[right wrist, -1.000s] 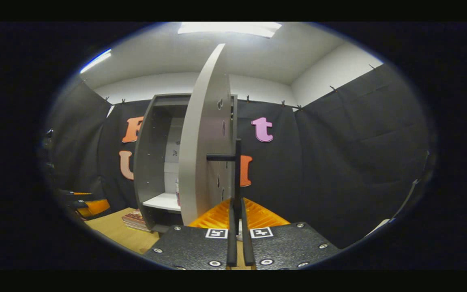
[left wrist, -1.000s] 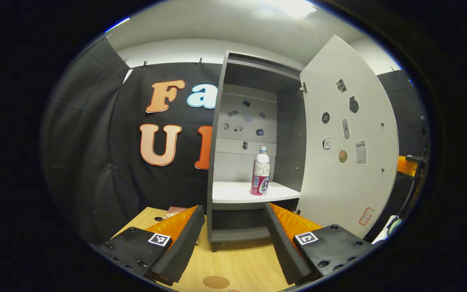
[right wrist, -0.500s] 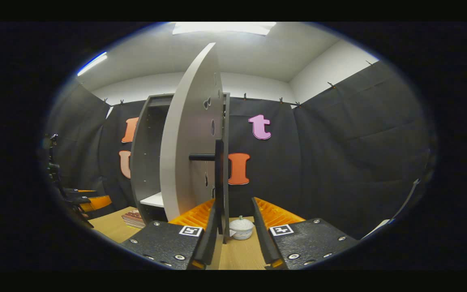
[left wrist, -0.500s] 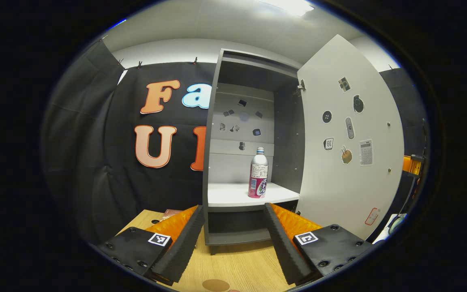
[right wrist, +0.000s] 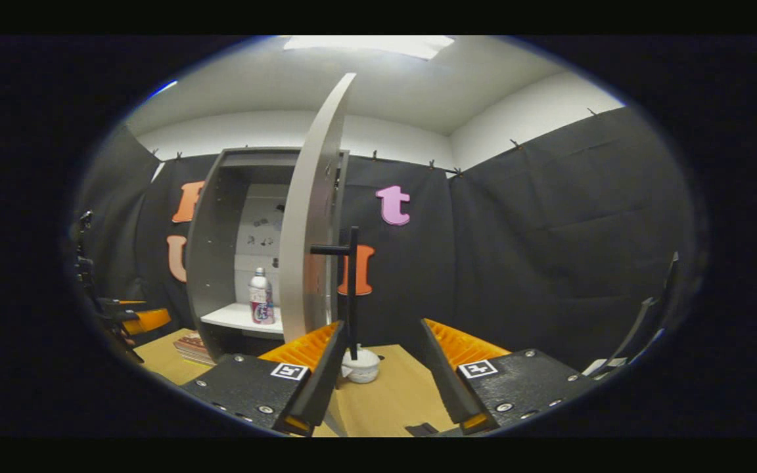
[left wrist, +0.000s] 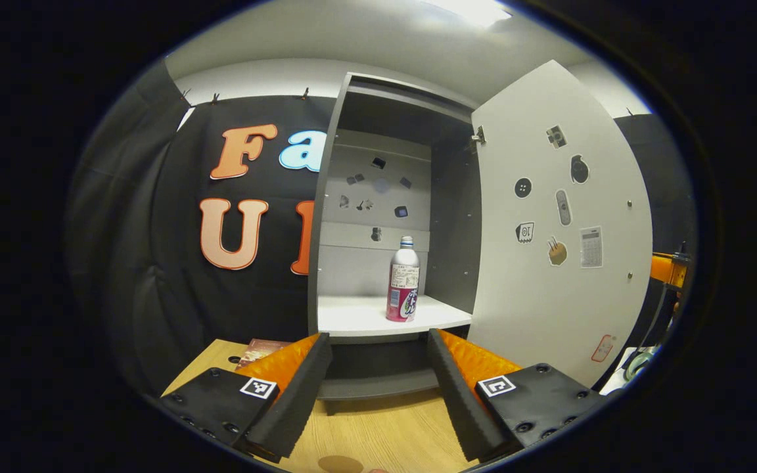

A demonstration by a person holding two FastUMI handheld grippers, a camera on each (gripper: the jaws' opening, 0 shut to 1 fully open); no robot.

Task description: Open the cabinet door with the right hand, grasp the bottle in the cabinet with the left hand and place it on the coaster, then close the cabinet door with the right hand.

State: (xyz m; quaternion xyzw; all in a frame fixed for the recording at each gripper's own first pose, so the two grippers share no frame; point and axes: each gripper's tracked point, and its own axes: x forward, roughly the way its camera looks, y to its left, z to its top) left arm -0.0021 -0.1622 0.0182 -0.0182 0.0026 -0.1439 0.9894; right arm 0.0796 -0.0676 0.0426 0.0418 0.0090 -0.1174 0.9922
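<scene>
Cabinet door (left wrist: 562, 223) swung open, bottle (left wrist: 403, 279) upright on white shelf (left wrist: 359, 318), left gripper (left wrist: 378, 387) jaws spread apart.

No legible text; bottle (left wrist: 403, 282) label, door (left wrist: 559, 223) stickers too small.

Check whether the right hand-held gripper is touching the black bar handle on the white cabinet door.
Apart. In the right gripper view the right hand-held gripper stands open, and the black bar handle on the white cabinet door rises beside its left finger with a visible gap.
</scene>
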